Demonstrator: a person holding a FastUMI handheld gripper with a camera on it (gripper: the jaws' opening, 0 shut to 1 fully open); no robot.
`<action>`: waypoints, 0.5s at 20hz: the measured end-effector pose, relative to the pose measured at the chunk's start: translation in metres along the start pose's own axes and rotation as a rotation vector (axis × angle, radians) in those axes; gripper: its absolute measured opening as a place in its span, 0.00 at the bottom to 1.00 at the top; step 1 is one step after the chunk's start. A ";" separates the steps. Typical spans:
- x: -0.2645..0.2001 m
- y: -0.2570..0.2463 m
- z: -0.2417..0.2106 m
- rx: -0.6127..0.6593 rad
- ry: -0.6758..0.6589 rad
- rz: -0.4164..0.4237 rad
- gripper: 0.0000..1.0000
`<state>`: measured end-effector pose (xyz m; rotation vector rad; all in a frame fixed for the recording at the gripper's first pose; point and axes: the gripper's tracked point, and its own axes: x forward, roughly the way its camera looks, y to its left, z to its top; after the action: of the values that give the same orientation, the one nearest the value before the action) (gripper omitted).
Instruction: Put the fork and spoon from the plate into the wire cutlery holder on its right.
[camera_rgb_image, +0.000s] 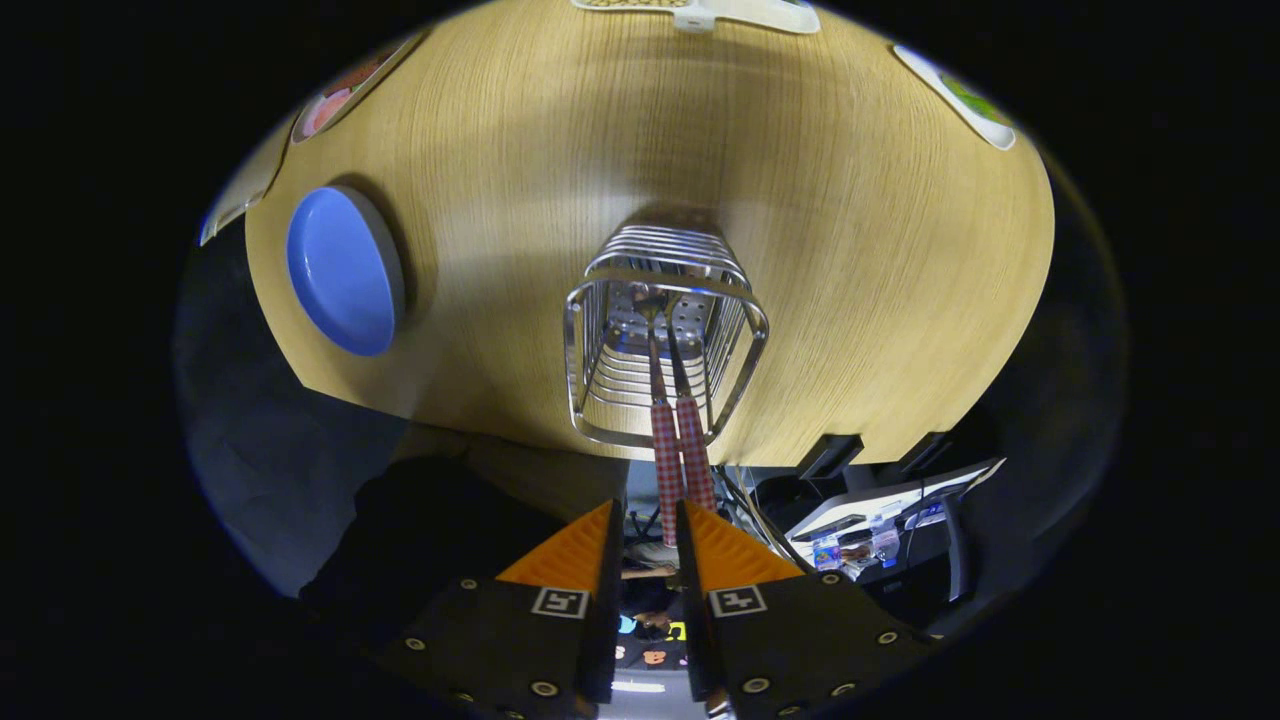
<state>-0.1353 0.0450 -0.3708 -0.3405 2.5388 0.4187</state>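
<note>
Cutlery, namely two pieces with red-and-white checked handles (680, 455), stands side by side in the chrome wire cutlery holder (662, 335), metal ends down inside the basket and handles rising out over its near rim toward the gripper. Which piece is the fork and which the spoon cannot be told, since the working ends are blurred behind the wires.

Largest item: the round light wooden table (800, 250), seen from above. The wire cutlery holder stands on it near the near edge, directly ahead of the fingers.

Next: the round blue plate (340, 270), lying flat on the table well to the left of the holder, with nothing visible on it.

Next: the gripper (648, 520), pointing down at the holder. Its two fingers stand close together with a narrow gap. The upper ends of the checked handles reach into this gap. Whether both fingers press on the handles cannot be told.

Smaller items: flat white-edged mats (955, 95) lie along the far rim of the table, well apart from the holder. Dark equipment and a small bottle (885, 540) sit below the table edge, to the right of the fingers.
</note>
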 end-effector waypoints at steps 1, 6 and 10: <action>-0.006 0.002 0.003 0.002 -0.025 0.012 0.33; -0.029 0.022 0.017 0.039 -0.244 0.168 0.37; -0.045 0.026 0.008 0.065 -0.411 0.244 0.54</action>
<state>-0.1027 0.0785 -0.3468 0.0776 2.1874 0.4437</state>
